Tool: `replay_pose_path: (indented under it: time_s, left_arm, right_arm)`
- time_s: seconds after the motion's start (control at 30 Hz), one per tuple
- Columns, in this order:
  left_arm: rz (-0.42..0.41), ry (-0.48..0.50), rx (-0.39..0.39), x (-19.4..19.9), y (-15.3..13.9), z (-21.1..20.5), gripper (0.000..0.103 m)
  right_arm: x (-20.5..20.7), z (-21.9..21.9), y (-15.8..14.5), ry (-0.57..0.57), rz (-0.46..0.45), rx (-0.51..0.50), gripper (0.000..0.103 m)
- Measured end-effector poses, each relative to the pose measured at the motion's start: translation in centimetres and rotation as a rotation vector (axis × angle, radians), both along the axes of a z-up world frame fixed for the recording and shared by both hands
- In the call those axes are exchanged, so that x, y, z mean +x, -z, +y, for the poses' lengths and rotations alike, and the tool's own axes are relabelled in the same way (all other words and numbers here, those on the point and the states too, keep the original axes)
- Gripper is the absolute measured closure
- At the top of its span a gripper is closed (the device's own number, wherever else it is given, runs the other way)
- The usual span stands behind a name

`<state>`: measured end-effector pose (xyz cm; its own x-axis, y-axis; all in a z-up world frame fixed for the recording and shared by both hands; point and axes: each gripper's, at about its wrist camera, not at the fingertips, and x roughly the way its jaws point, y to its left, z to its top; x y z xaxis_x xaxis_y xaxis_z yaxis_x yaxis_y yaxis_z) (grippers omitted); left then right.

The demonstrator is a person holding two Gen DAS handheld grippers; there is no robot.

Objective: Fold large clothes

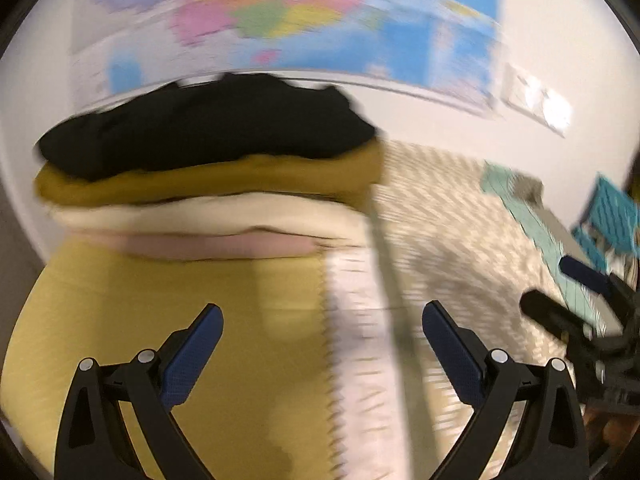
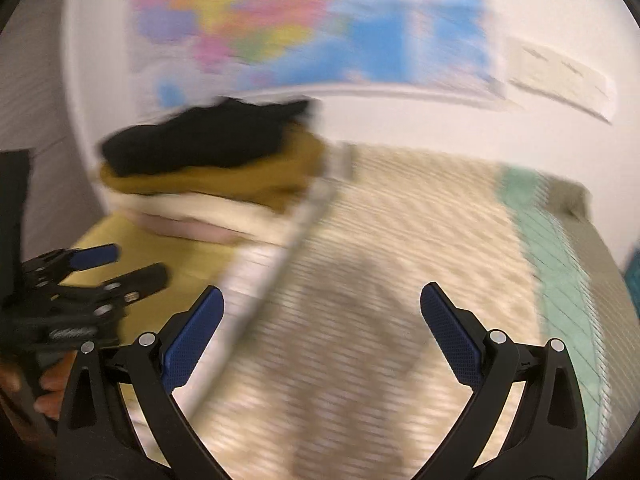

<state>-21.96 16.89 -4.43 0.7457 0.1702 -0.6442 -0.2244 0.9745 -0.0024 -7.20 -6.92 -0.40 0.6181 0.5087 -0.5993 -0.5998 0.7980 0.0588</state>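
A stack of folded clothes sits at the back left: black on top, then mustard, cream and pink. It also shows in the right wrist view. It rests on a yellow-green cloth. A beige patterned cloth is spread over the surface to the right. My left gripper is open and empty above the yellow-green cloth's edge. My right gripper is open and empty above the beige cloth. Each gripper shows in the other's view: the right one and the left one. Both views are motion-blurred.
A colourful map poster hangs on the white wall behind. A mint-green strip runs along the right side. A teal basket-like object stands at the far right. Wall sockets sit right of the poster.
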Motion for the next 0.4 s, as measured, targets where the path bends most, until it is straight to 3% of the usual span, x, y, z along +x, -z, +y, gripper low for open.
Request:
replay_pose_path:
  time_s: [0.13,0.2,0.4]
  left_arm:
    - [0.033,0.062,0.005,2.4,1.0,-3.8,0.006]
    - [0.053,0.048,0.003,3.2,1.3,-4.8,0.006]
    - [0.038,-0.016,-0.003,2.8,1.0,-4.7,0.006]
  right_arm:
    - [2.2,-4.8,1.1,0.147,0.05,-0.005,0.006]
    - [2.3,-6.2,1.3,0.177,0.053,0.009,0.006]
    - [1.8,-5.6,1.2,0.117,0.038,0.019,0.006]
